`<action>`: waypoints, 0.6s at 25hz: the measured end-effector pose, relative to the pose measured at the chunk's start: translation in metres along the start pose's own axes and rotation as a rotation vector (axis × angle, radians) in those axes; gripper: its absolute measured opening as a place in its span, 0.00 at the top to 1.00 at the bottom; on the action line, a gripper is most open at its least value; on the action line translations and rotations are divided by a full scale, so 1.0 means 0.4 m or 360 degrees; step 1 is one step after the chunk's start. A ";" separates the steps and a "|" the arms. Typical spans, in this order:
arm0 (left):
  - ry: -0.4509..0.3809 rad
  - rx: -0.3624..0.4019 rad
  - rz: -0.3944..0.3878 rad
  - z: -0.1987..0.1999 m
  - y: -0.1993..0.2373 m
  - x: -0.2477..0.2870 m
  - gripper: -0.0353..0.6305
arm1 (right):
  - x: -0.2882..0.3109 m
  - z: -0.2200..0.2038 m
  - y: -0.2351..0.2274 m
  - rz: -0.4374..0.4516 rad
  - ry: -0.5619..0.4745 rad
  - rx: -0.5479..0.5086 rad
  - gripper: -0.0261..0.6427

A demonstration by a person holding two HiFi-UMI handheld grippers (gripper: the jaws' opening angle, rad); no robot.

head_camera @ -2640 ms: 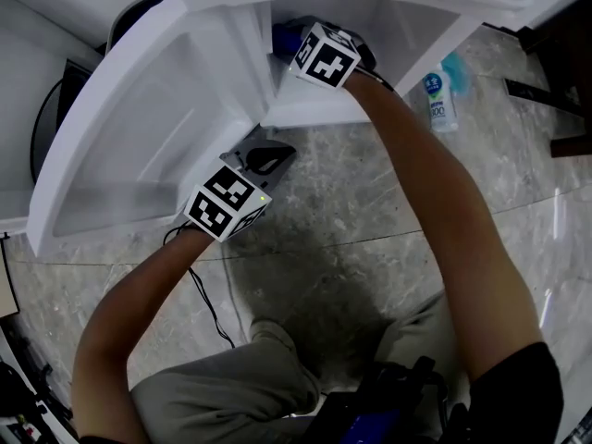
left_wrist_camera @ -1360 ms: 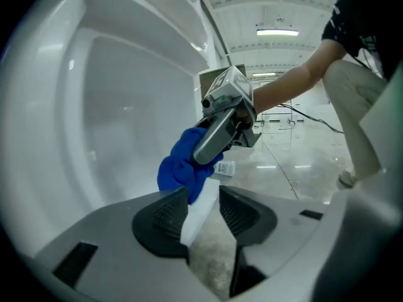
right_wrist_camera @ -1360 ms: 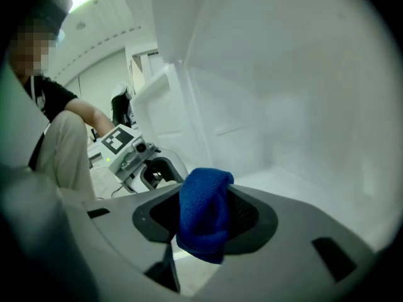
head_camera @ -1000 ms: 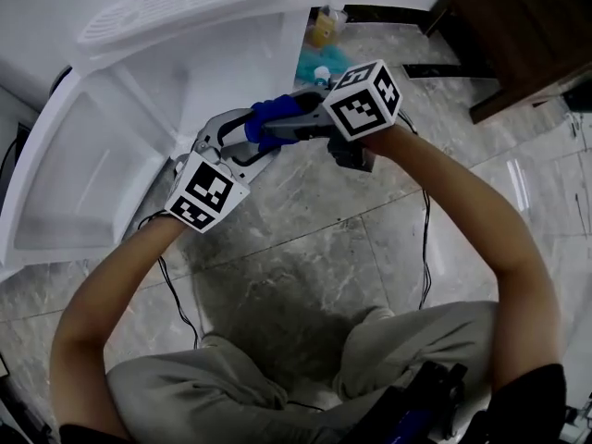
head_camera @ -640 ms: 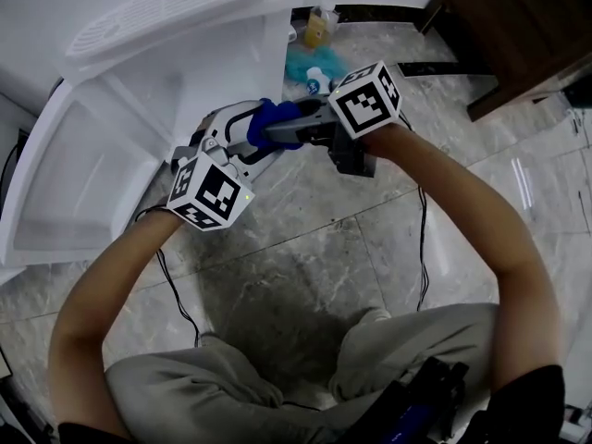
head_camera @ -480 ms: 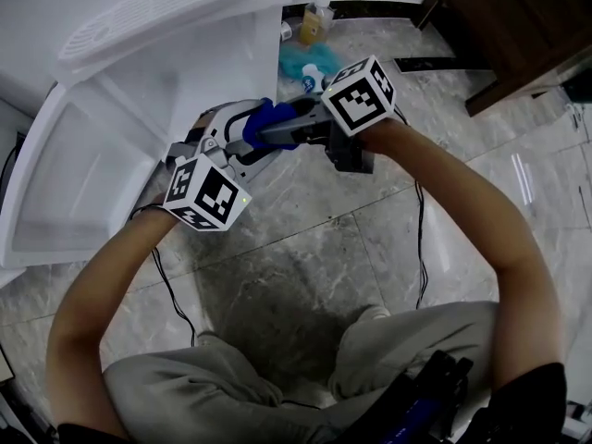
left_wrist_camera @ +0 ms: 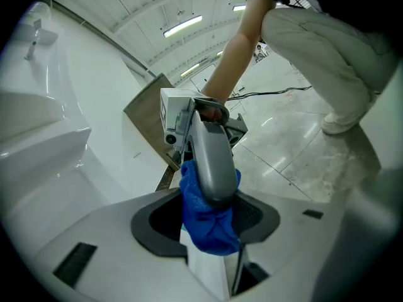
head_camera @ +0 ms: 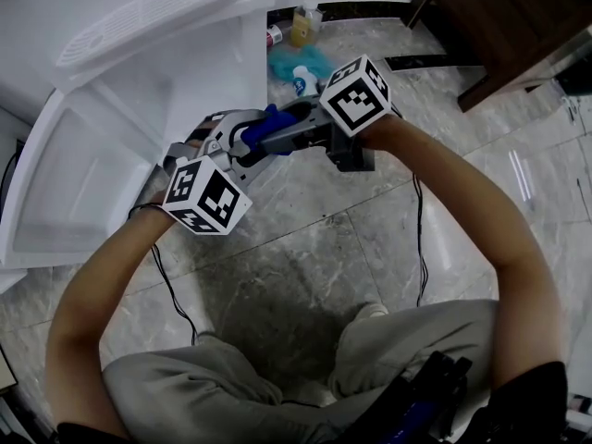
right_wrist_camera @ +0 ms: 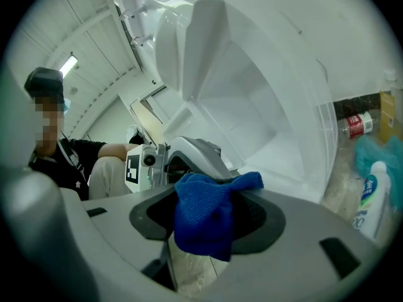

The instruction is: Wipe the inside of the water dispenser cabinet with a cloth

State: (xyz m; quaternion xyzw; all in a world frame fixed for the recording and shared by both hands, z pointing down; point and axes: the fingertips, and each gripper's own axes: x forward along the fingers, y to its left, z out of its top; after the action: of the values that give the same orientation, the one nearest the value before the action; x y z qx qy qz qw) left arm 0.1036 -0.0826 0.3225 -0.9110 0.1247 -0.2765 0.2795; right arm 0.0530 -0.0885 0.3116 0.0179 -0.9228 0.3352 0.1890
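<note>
The blue cloth (head_camera: 256, 129) is bunched between both grippers, in front of the open white water dispenser cabinet (head_camera: 213, 72). My left gripper (head_camera: 233, 137) reaches up from the lower left. Its jaws are closing on the cloth (left_wrist_camera: 208, 222), which fills their gap. My right gripper (head_camera: 270, 135) comes in from the right with its jaws opening. In the right gripper view the cloth (right_wrist_camera: 203, 218) hangs loose in that gap, its top caught at the left gripper's finger (right_wrist_camera: 196, 157). The right gripper's grey finger (left_wrist_camera: 213, 165) lies over the cloth in the left gripper view.
The cabinet door (head_camera: 74, 183) stands open at the left. Bottles (head_camera: 302, 24) and a white spray bottle (head_camera: 301, 80) on a teal rag stand on the marble floor beside the cabinet. Dark wooden furniture (head_camera: 504, 17) is at the upper right. Cables (head_camera: 421, 239) trail over the floor.
The right gripper has come out of the cabinet with the cloth and met the left gripper. Over the last second both drifted slightly left, and the left gripper rolled and closed round the cloth.
</note>
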 end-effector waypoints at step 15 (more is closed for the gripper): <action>0.0014 -0.0218 0.0034 -0.040 0.049 -0.031 0.72 | -0.066 0.021 -0.027 -0.0016 -0.0095 -0.0013 0.63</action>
State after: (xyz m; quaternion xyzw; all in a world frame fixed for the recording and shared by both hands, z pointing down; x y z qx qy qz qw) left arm 0.0828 -0.1007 0.3167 -0.9254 0.1542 -0.2683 0.2188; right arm 0.0766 -0.1047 0.3028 0.0317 -0.9293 0.3298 0.1632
